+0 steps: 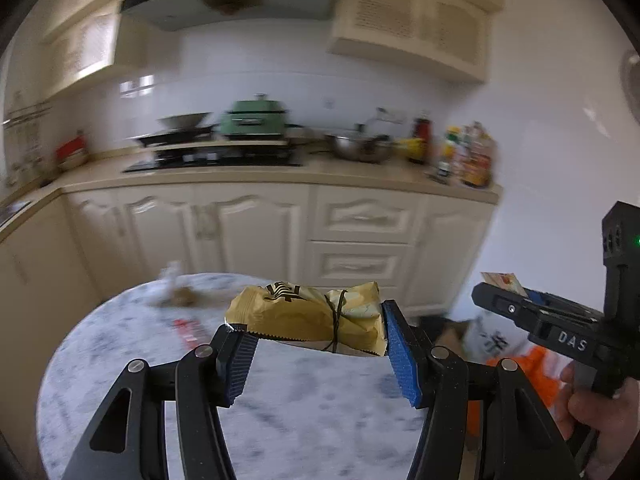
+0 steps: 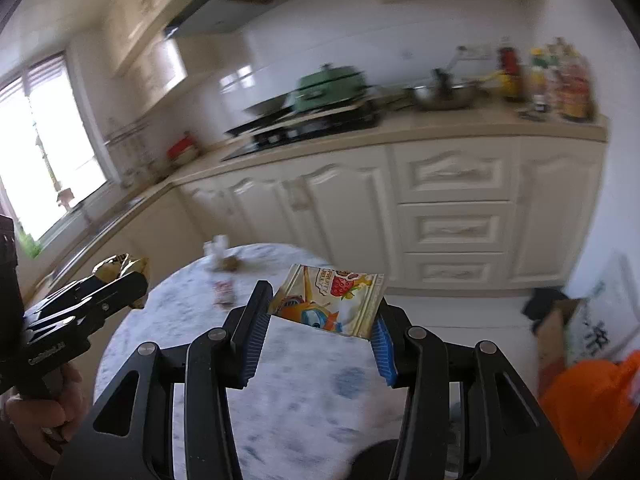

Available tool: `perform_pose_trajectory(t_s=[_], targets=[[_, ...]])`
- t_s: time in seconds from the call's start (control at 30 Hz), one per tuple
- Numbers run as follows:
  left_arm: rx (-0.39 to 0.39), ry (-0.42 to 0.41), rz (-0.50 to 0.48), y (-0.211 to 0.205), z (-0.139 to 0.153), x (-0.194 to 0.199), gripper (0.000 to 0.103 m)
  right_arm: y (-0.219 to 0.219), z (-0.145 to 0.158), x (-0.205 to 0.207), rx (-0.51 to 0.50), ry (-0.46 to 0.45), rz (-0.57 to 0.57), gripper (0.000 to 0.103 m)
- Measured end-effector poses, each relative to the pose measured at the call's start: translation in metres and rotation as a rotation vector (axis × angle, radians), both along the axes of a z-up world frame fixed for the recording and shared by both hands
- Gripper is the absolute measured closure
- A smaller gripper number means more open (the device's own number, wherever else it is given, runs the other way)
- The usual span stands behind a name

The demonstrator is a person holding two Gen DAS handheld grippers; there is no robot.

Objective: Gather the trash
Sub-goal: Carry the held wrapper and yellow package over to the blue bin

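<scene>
Both grippers were up over the round marble table (image 1: 120, 320) and each one had a piece of trash pinched. The left gripper (image 1: 316, 344) had its blue pads squeezed on a crumpled yellow wrapper (image 1: 304, 316), held crosswise in the air above the tabletop. The right gripper (image 2: 320, 328) was clamped on a flat colourful strawberry packet (image 2: 332, 296), also lifted off the table. More litter sat at the table's far edge: a white and brown scrap (image 2: 222, 258) and a red and white wrapper (image 1: 188, 330). An orange bag (image 2: 588, 404) was down on the floor to the right, just beside the table
</scene>
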State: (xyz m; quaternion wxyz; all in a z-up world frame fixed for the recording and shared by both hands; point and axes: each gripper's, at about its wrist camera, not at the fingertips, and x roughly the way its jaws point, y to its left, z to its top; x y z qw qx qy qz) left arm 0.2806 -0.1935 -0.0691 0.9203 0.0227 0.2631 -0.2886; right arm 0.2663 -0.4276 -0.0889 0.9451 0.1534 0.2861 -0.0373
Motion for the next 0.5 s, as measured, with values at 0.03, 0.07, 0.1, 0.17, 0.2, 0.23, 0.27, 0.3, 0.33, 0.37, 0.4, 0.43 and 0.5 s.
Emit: perform_pose_trajectory(t_s=[0.03,0.07,0.1,0.17,0.2,0.23,0.27,0.3,0.33,0.37,0.4,0.43,0.5], targets=[[-0.001,0.009,-0.035,-0.013,-0.002,-0.003,0.048,-0.011,0.001,-0.009,0.006,-0.001,-0.028,0.056],[0.0,0.018,-0.071,-0.026,-0.004,-0.006,0.048,-0.022,0.0,-0.017,0.008,0.0,-0.056,0.056],[0.003,0.021,-0.094,-0.036,-0.006,-0.007,0.048,-0.031,0.0,-0.025,0.007,0.001,-0.079,0.056],[0.008,0.048,-0.162,-0.062,-0.012,-0.014,0.048,-0.057,-0.005,-0.045,0.018,0.012,-0.151,0.056],[0.012,0.062,-0.197,-0.075,-0.015,-0.016,0.048,-0.065,-0.008,-0.052,0.021,0.017,-0.173,0.056],[0.02,0.077,-0.234,-0.089,-0.02,-0.019,0.048,-0.079,-0.013,-0.063,0.022,0.031,-0.215,0.056],[0.024,0.102,-0.281,-0.105,-0.027,-0.024,0.048,-0.09,-0.019,-0.072,0.026,0.045,-0.246,0.056],[0.025,0.117,-0.306,-0.115,-0.03,-0.024,0.048,-0.1,-0.024,-0.078,0.036,0.056,-0.269,0.056],[0.029,0.139,-0.34,-0.127,-0.037,-0.028,0.048,-0.108,-0.03,-0.084,0.046,0.066,-0.29,0.056],[0.045,0.155,-0.368,-0.141,-0.044,-0.033,0.048,-0.119,-0.039,-0.093,0.051,0.085,-0.322,0.056],[0.056,0.164,-0.389,-0.149,-0.048,-0.034,0.048,-0.127,-0.045,-0.098,0.056,0.101,-0.343,0.056],[0.069,0.176,-0.415,-0.16,-0.054,-0.04,0.048,-0.135,-0.052,-0.104,0.07,0.115,-0.363,0.056],[0.098,0.202,-0.455,-0.179,-0.065,-0.046,0.048,-0.148,-0.067,-0.113,0.093,0.141,-0.392,0.056]])
